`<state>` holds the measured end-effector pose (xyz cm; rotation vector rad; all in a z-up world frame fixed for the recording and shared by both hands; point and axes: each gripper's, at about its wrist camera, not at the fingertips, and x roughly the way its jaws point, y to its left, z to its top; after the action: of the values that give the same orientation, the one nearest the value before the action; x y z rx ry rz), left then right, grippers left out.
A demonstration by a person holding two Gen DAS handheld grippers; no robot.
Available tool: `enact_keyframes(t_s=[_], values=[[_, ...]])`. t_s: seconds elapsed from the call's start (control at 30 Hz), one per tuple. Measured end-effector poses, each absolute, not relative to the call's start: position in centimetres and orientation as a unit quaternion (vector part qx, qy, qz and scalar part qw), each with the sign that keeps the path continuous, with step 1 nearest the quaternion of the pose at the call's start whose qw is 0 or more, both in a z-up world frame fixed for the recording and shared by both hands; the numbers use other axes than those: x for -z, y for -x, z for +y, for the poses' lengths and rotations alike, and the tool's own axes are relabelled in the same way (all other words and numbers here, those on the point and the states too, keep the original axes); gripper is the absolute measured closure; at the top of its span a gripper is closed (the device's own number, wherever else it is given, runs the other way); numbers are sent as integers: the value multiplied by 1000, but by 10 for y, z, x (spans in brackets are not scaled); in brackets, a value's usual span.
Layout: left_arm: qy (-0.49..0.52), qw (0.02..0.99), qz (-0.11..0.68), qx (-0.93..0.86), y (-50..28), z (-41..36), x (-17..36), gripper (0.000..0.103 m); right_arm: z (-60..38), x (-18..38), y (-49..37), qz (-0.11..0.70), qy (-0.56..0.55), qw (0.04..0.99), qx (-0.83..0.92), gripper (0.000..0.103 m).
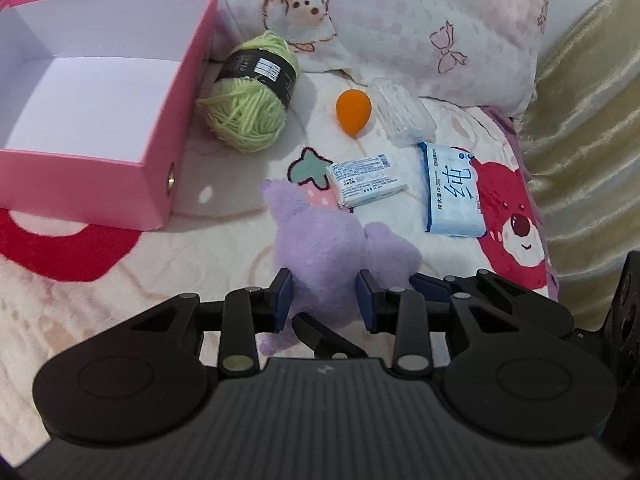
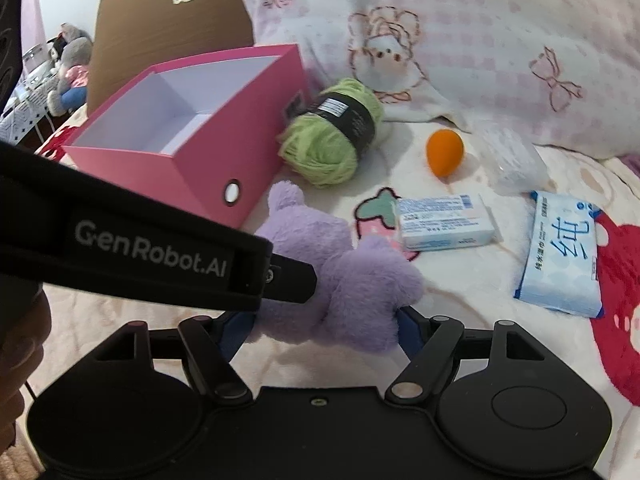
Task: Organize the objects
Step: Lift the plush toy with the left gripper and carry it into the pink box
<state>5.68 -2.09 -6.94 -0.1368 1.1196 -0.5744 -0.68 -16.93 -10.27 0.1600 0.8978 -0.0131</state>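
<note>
- Evidently, both grippers clamp the fluffy purple plush toy (image 1: 320,256): left gripper (image 1: 325,300) level, fingers closed on its middle; right gripper (image 2: 320,320) seemingly pinching its lower part.
- Open pink cardboard box (image 1: 160,184) sits at ten o'clock on the cartoon-print blanket (image 1: 120,300).

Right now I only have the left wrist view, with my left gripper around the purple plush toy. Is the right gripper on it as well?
Observer: Yes. The right gripper has one pad on each side of the purple plush toy, and the toy fills the wide gap. I can't tell whether it is squeezing.
Operator: What stands behind the pink box?
Observer: A brown ribbed panel with a white cloud outline rises just behind the pink box.
Operator: Anything beyond that?
Observer: A grey stuffed animal sits far back, left of the panel.
</note>
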Motion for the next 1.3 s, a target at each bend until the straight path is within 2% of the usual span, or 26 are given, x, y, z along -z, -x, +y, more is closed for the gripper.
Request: enact_keyframes(t_s=[0.27, 0.87, 1.1, 1.3], values=[[79, 798, 537, 263, -53, -6, 49, 69, -161, 82, 9, 445, -67, 893, -16, 22], [106, 823, 490, 265, -41, 41, -7, 67, -136, 36, 10, 420, -80, 902, -64, 20], [100, 839, 475, 246, -37, 57, -23, 67, -123, 24, -1, 406, -62, 908, -88, 22], [140, 850, 464, 208, -49, 86, -35, 67, -107, 3, -12, 377, -51, 917, -116, 26]])
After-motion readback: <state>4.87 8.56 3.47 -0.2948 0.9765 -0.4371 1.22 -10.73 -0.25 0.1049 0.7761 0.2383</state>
